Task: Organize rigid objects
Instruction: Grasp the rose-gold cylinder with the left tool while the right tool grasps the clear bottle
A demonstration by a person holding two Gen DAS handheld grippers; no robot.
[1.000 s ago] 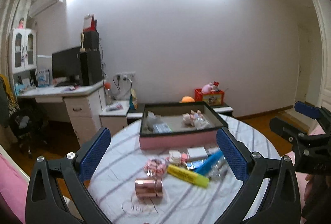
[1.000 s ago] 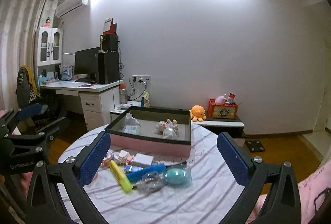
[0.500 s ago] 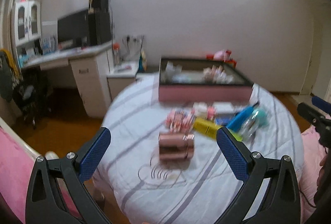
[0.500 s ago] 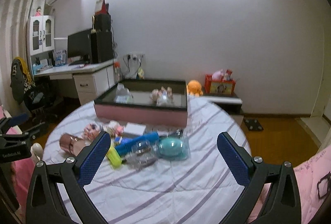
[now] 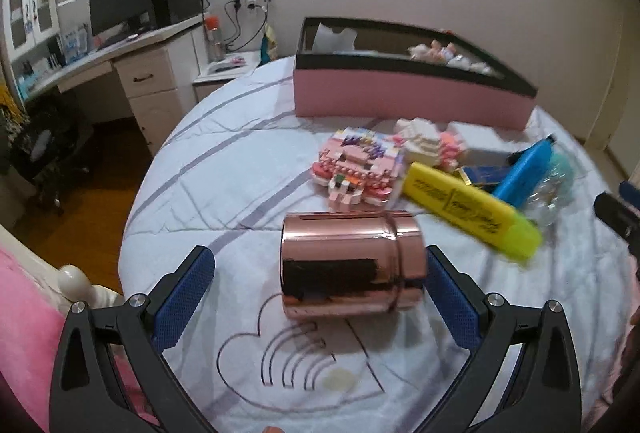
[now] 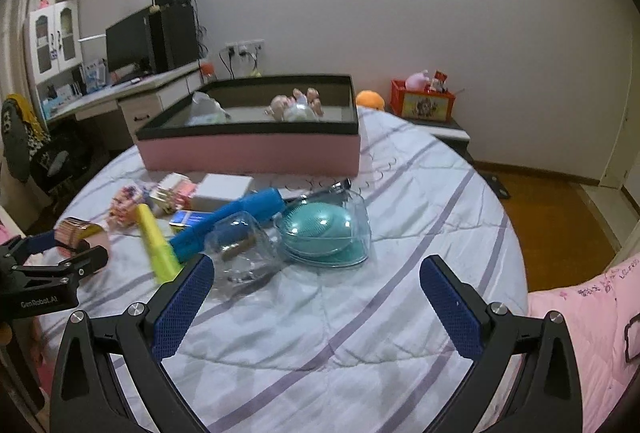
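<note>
In the left wrist view the left gripper (image 5: 320,285) fills the bottom of the frame, its jaws wide and closing, with the rose-gold metal canister (image 5: 352,265) between the blue pads. The right pad sits just beside the canister's lid end; the left pad stands well apart from its base. The canister lies on its side at centre frame, long axis running left to right, lid end to the right. It rests on a round surface under a white striped cloth (image 5: 224,169) with a heart outline printed below the canister. Bare cloth stretches to the left as far as the curved edge, beyond which the wood floor (image 5: 92,193) drops away.

Past the canister lie a pink brick-built toy (image 5: 356,165), a yellow highlighter (image 5: 468,205) pointing down to the right, and a blue highlighter (image 5: 524,173) angled up to the right. At upper centre stands the pink box (image 5: 408,97) with a black rim, some small things inside.

In the right wrist view the right gripper (image 6: 316,297) is spread wide with only cloth between its pads. Just beyond it are a clear plastic case (image 6: 240,245) and a teal brush (image 6: 320,225) in a clear shell. Open cloth reaches to the right-hand edge.
</note>
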